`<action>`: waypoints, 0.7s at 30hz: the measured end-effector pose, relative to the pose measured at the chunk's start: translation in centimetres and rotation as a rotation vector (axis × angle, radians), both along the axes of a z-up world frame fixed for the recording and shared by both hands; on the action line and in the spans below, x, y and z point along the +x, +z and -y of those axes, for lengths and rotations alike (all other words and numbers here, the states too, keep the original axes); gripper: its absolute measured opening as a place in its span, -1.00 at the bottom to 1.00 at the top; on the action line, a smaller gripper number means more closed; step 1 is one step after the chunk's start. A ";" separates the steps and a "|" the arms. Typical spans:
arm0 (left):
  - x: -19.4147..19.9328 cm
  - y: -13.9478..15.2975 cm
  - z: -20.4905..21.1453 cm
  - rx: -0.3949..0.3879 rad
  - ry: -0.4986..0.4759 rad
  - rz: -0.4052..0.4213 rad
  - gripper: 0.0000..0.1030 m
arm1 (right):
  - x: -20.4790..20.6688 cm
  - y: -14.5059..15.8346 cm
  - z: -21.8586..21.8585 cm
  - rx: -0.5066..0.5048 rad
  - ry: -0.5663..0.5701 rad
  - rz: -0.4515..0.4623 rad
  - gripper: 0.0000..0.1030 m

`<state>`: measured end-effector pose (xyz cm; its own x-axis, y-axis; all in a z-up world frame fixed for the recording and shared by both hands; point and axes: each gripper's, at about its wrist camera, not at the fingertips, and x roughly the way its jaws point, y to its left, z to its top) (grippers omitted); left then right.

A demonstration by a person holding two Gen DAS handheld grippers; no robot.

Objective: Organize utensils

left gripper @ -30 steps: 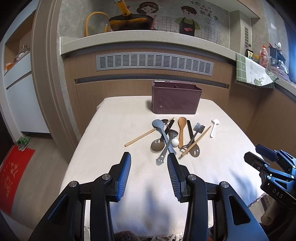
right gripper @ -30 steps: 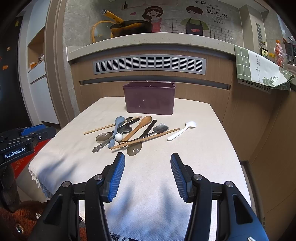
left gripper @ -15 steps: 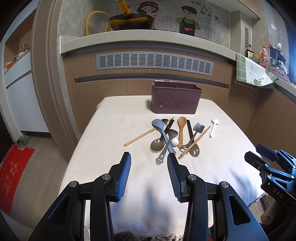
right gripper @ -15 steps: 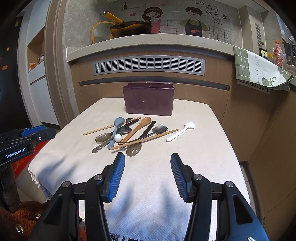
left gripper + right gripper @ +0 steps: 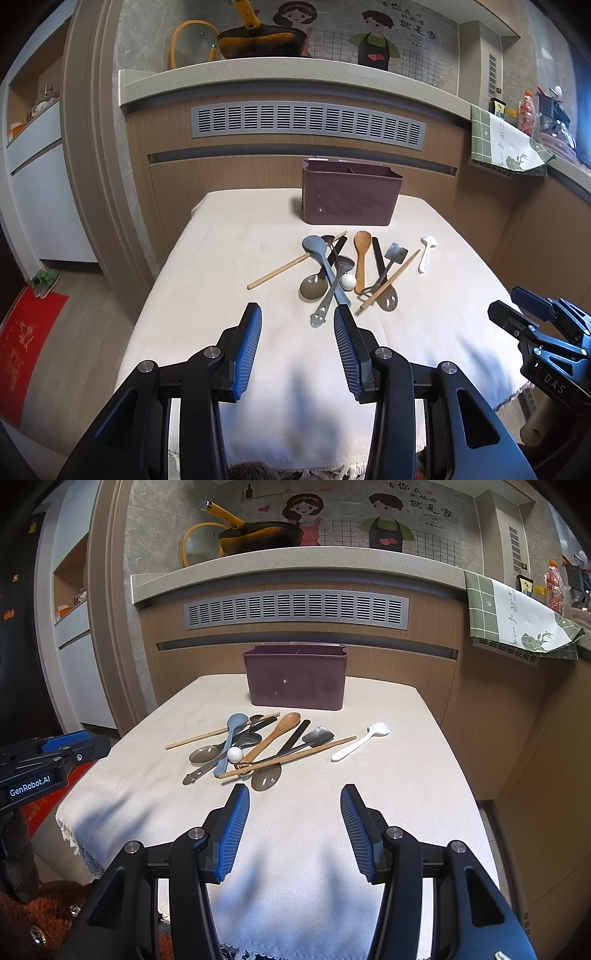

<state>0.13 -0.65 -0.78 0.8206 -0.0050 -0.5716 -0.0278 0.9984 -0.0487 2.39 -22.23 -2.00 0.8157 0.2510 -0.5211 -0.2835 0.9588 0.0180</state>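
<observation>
Utensils [image 5: 343, 273] heaped beyond both tongs, left tongs [image 5: 297, 319] wide, right tongs [image 5: 294, 797] wide, both empty

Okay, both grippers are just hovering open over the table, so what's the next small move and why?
Probably ease the right hand-held gripper forward to the white spoon. It lies alone at the right edge of the pile, touching nothing, so it is likely the easiest pick. The purple bin behind looks empty, and both hand-held grippers are open with nothing between the fingers.

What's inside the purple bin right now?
The bin shows only a divider near its rim and no handles sticking out. Its front wall hides the bottom of both compartments.
</observation>
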 end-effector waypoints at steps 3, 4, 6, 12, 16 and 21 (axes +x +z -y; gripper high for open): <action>0.1 0.0 -0.1 0.000 0.001 0.000 -0.19 | 0.0 -0.1 0.0 0.000 0.000 0.000 -0.05; 0.1 0.0 -0.1 0.000 0.001 0.000 -0.19 | 0.0 0.0 0.0 0.001 -0.001 -0.001 -0.05; 0.1 0.1 -0.1 -0.001 0.000 -0.002 -0.19 | 0.0 0.0 0.0 0.001 -0.001 0.000 -0.05; 0.0 -0.1 0.0 -0.001 0.001 -0.002 -0.19 | 0.0 -0.1 0.1 0.002 -0.001 -0.002 -0.05; 0.0 -0.1 0.0 -0.001 0.001 -0.003 -0.19 | 0.0 -0.1 0.1 0.002 -0.002 -0.004 -0.05; 0.0 -0.1 -0.1 -0.001 0.001 -0.002 -0.19 | 0.2 -0.2 0.1 0.003 -0.002 -0.011 -0.05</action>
<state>0.14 -0.59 -0.84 0.8191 -0.0049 -0.5736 -0.0288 0.9984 -0.0496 2.62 -22.35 -2.24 0.8103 0.2514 -0.5294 -0.2818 0.9592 0.0241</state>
